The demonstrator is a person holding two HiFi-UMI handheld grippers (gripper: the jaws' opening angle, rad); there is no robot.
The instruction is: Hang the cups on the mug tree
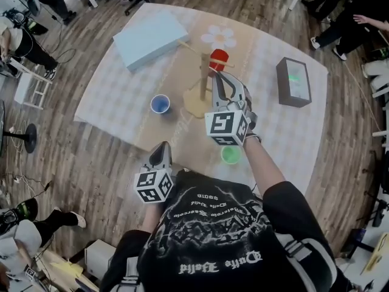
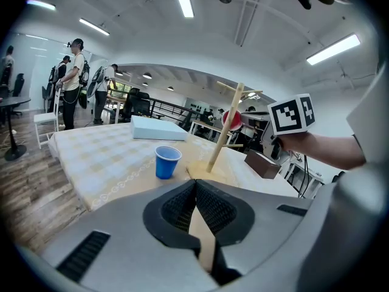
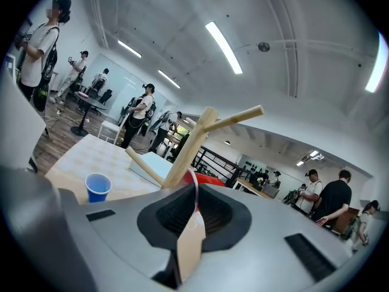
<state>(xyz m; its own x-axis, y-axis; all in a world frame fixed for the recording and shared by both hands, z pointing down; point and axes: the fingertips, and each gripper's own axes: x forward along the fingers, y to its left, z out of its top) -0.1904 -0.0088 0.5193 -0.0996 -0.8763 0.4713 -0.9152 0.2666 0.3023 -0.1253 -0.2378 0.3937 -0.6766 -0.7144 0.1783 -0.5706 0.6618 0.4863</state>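
- The table [image 1: 115, 84] filled the middle of the head view. Its cloth carried a light blue box [image 1: 149, 38] at upper left and a dark box [image 1: 293, 81] at right.
- The mug tree [image 1: 203, 84] stood upright at the centre of the frame. One slanted peg [image 3: 234, 118] reached up and to the right in the right gripper view.
- The right gripper [image 3: 195, 190] was raised beside the tree's upper right. Its jaws were pinched on the thin rim of the red cup [image 1: 219, 58].
- The red cup was held off the table, close against the pole. Whether a peg was already inside it could not be told.
- The left gripper [image 2: 196, 187] was at lower left in the head view, well apart from the tree. Its jaws were pressed together on nothing.
- The blue cup [image 1: 160, 104] stood upright just left of the tree's base. The green cup [image 1: 230, 155] sat near the table's lower edge, below the right gripper's marker cube.
- Judgement: the step in hand was seating the red cup on a peg.
- To do it well, the cup's mouth should be lined up along the peg's slant, then slid on until the cup bears on the wood.
- The pinch should loosen only once the peg carries the weight.
- The rim looked thin, so a hard squeeze could crumple it.
- Sideways pushes might tip the light tree.
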